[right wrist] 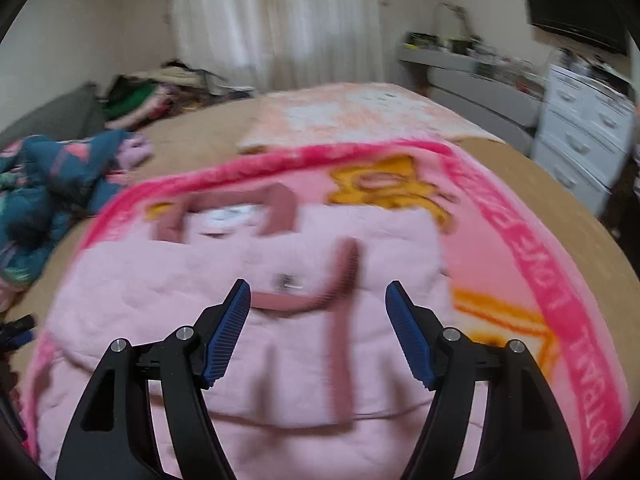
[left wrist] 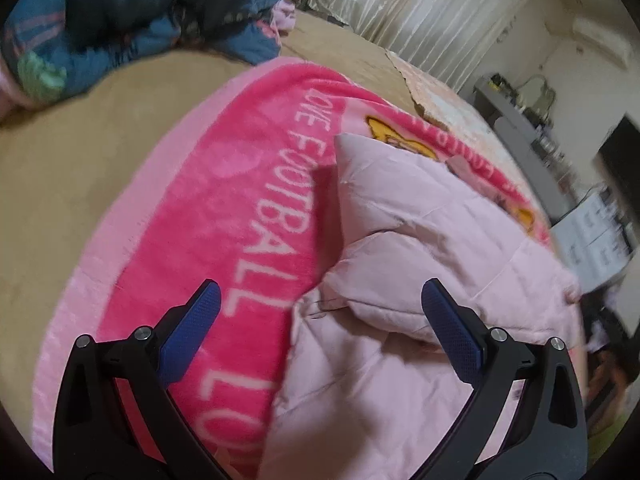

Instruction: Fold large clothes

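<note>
A: From the left wrist view, where is the garment?

B: The pale pink quilted jacket (left wrist: 420, 240) lies on the pink blanket (left wrist: 240, 208) spread over the bed (left wrist: 60, 168), toward the blanket's right edge. One corner of it stands up in a soft peak. The left claw (left wrist: 320, 320) hangs above it with its jaws wide apart and nothing between them.

A: Anything else on the bed?

B: A dark blue patterned bundle (left wrist: 120, 20) at the far left corner, well apart from the jacket.

A: And the right wrist view?

B: It is blurred, but the jacket (right wrist: 240, 288) fills the middle of the blanket (right wrist: 560, 280), with darker pink trim (right wrist: 344, 276) running across and down it. The right claw (right wrist: 318, 322) is over it, jaws apart, gripping nothing. A white chest of drawers (right wrist: 580, 132) stands past the bed's right edge.

A: How will it handle?

B: I judge it light, puffy and limp. It should sag and spring back rather than hold a crease, and the shell looks smooth, so it may slip. I would pinch a seam, the hem or the trimmed edge, where the layers are flatter, one claw at each end.
</note>
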The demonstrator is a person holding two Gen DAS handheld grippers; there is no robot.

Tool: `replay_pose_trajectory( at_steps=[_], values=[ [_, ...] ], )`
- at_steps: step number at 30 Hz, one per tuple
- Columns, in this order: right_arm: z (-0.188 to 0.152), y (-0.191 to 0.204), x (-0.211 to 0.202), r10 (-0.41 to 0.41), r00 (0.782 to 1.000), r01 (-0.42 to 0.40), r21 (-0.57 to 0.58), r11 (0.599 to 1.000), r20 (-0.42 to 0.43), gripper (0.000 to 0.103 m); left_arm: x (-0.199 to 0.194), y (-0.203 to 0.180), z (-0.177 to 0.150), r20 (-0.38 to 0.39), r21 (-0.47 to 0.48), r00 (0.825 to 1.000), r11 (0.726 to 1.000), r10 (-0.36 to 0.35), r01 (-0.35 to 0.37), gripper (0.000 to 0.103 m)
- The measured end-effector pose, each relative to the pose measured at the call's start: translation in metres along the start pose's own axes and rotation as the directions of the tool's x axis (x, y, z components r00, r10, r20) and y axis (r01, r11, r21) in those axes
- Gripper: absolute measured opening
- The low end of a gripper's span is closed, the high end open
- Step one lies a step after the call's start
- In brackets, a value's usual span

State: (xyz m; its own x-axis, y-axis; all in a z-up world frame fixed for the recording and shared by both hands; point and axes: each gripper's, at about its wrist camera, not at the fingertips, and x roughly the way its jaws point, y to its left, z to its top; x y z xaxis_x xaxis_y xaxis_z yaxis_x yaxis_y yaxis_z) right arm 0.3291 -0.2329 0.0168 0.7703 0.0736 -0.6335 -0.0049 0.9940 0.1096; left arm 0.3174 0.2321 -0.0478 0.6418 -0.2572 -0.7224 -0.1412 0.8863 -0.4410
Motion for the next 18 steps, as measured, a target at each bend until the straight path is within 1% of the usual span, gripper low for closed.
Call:
replay_pose_trajectory(
  at_steps=[1, 2, 4, 5, 7, 8, 9, 10, 11, 12, 13, 14, 16, 18],
  values=[
    [0.001, 0.013, 0.002, 0.056, 0.998, -0.056, -0.040, 0.998, -0.021, 0.069, 0.005, 0.002, 0.003, -0.023, -0.030, 0.999, 0.999, -0.041, 0.040, 0.094],
    [0.003, 0.024, 0.004, 0.091, 0.995, -0.094, -0.075, 0.993, -0.038, 0.069, 0.011, 0.003, 0.006, -0.043, -0.060, 0.996, 0.995, -0.076, 0.073, 0.094],
    [0.001, 0.049, 0.010, 0.162, 0.984, -0.172, -0.143, 0.975, -0.078, 0.069, 0.026, 0.002, 0.012, -0.075, -0.097, 0.993, 0.992, -0.089, 0.082, 0.093],
    [-0.001, 0.060, 0.014, 0.185, 0.978, -0.199, -0.166, 0.966, -0.096, 0.069, 0.032, 0.000, 0.014, -0.088, -0.105, 0.991, 0.990, -0.104, 0.095, 0.093],
    [-0.005, 0.073, 0.023, 0.196, 0.972, -0.220, -0.205, 0.954, -0.134, 0.069, 0.045, -0.006, 0.017, -0.118, -0.125, 0.984, 0.985, -0.133, 0.118, 0.093],
    [-0.009, 0.079, 0.027, 0.190, 0.970, -0.221, -0.223, 0.949, -0.151, 0.069, 0.050, -0.008, 0.018, -0.128, -0.131, 0.981, 0.983, -0.147, 0.131, 0.091],
    [-0.012, 0.084, 0.032, 0.182, 0.968, -0.220, -0.239, 0.946, -0.172, 0.069, 0.058, -0.009, 0.016, -0.142, -0.148, 0.975, 0.978, -0.170, 0.149, 0.085],
    [-0.018, 0.089, 0.037, 0.176, 0.965, -0.223, -0.251, 0.942, -0.195, 0.069, 0.063, -0.009, 0.015, -0.152, -0.160, 0.972, 0.975, -0.179, 0.155, 0.083],
    [-0.023, 0.092, 0.039, 0.171, 0.964, -0.221, -0.255, 0.942, -0.204, 0.069, 0.070, -0.009, 0.012, -0.162, -0.163, 0.970, 0.974, -0.181, 0.155, 0.078],
    [-0.026, 0.093, 0.042, 0.163, 0.964, -0.215, -0.254, 0.943, -0.210, 0.069, 0.072, -0.009, 0.010, -0.166, -0.148, 0.971, 0.978, -0.171, 0.147, 0.073],
    [-0.029, 0.092, 0.044, 0.164, 0.963, -0.216, -0.249, 0.944, -0.213, 0.069, 0.073, -0.010, 0.008, -0.168, -0.132, 0.972, 0.981, -0.165, 0.143, 0.058],
    [-0.030, 0.093, 0.045, 0.170, 0.962, -0.221, -0.243, 0.945, -0.215, 0.070, 0.073, -0.011, 0.006, -0.165, -0.112, 0.973, 0.983, -0.161, 0.144, 0.053],
    [-0.029, 0.094, 0.047, 0.169, 0.960, -0.222, -0.240, 0.945, -0.222, 0.070, 0.068, -0.013, 0.003, -0.151, -0.076, 0.977, 0.988, -0.148, 0.138, 0.038],
    [-0.026, 0.097, 0.044, 0.161, 0.962, -0.215, -0.247, 0.945, -0.219, 0.069, 0.060, -0.012, 0.000, -0.138, -0.045, 0.980, 0.990, -0.142, 0.137, 0.032]
  ],
)
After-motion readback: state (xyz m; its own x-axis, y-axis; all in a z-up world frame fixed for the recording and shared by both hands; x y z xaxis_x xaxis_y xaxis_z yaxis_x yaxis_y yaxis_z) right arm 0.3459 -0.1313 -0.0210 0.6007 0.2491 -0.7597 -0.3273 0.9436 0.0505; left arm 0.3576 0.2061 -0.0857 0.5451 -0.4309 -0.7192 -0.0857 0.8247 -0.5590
